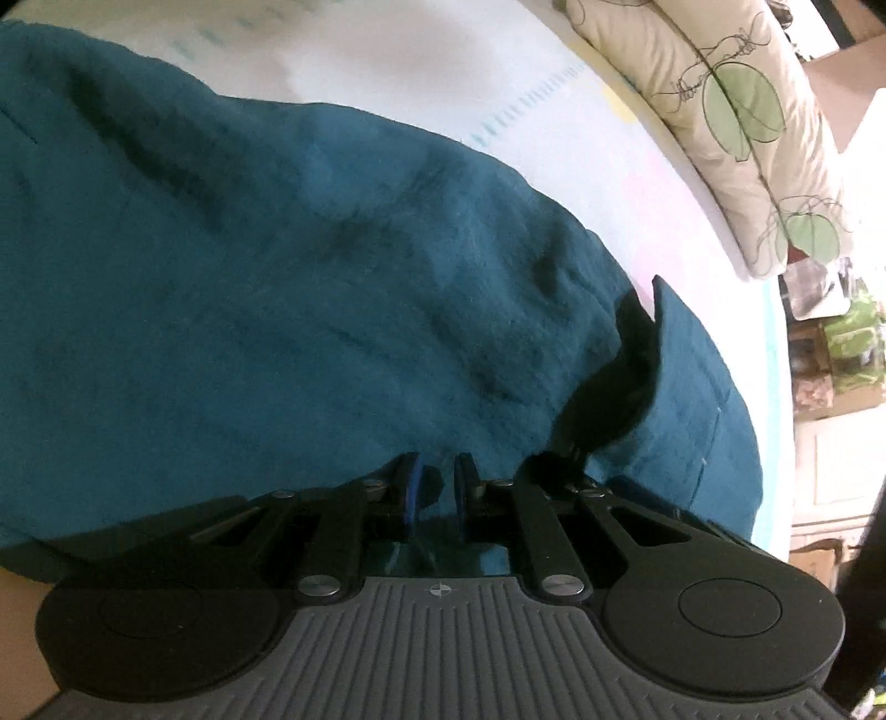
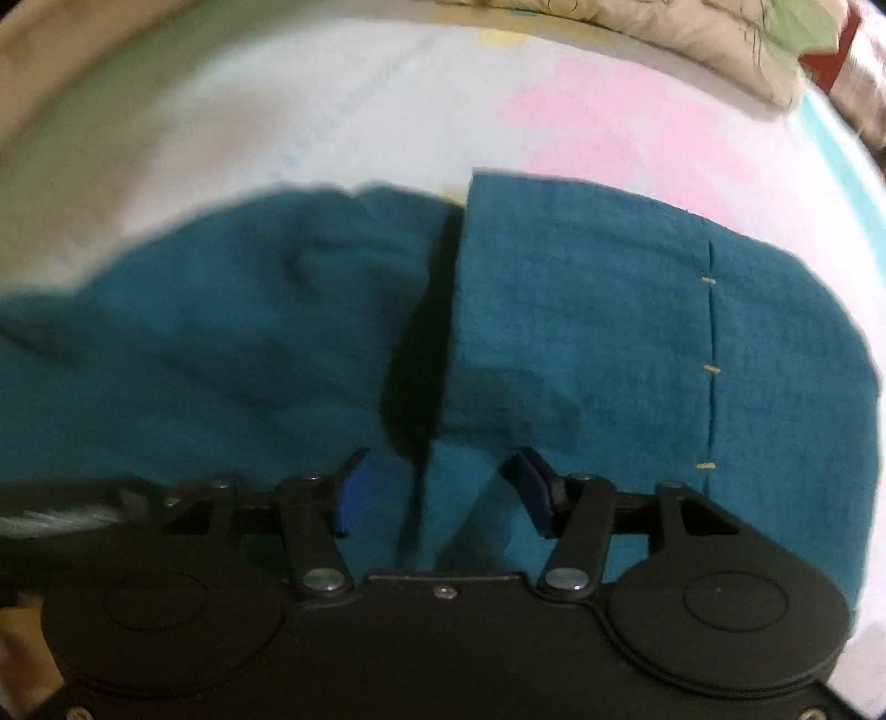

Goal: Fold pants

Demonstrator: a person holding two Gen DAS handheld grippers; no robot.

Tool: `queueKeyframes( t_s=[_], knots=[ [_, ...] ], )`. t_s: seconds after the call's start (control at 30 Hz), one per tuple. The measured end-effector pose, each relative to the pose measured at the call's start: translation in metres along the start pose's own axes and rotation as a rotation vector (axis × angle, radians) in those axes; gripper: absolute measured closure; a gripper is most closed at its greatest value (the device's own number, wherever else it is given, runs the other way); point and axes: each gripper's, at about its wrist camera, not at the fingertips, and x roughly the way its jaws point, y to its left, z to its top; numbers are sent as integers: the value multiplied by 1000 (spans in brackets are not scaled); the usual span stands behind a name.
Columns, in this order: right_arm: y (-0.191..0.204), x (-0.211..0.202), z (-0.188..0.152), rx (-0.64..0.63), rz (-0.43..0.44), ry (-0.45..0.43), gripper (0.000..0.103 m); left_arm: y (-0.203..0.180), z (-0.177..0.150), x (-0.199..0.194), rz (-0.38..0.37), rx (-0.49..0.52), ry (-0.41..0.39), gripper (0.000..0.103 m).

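Note:
Teal pants (image 1: 288,288) lie spread on a white bed sheet (image 1: 421,66) with pastel patches. My left gripper (image 1: 438,490) is nearly shut, its blue pads pinching the near edge of the teal cloth. In the right wrist view the pants (image 2: 581,310) show a folded flap with a hem and yellow stitches at the right, and a dark gap beside it. My right gripper (image 2: 440,493) is open, its blue pads on either side of the cloth's near edge, which runs between them.
A cream pillow with green leaf print (image 1: 736,122) lies along the far right of the bed and also shows in the right wrist view (image 2: 692,33). Cluttered shelves and boxes (image 1: 830,343) stand beyond the bed's right edge.

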Motion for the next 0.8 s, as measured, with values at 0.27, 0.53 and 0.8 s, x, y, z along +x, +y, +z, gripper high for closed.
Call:
queueKeyframes(
  t_s=[0.27,0.53,0.8],
  knots=[
    [-79,-43,9,13,9,-59,93,-18,-3,1,48,63,2,91],
    [-312,-100,-3,339,-152,-49,91,-51,-9,3,135,192,15,91],
    [-440,-38,-37,608,-362,128,90,-109,-17,10,127,356,40,90]
  ],
)
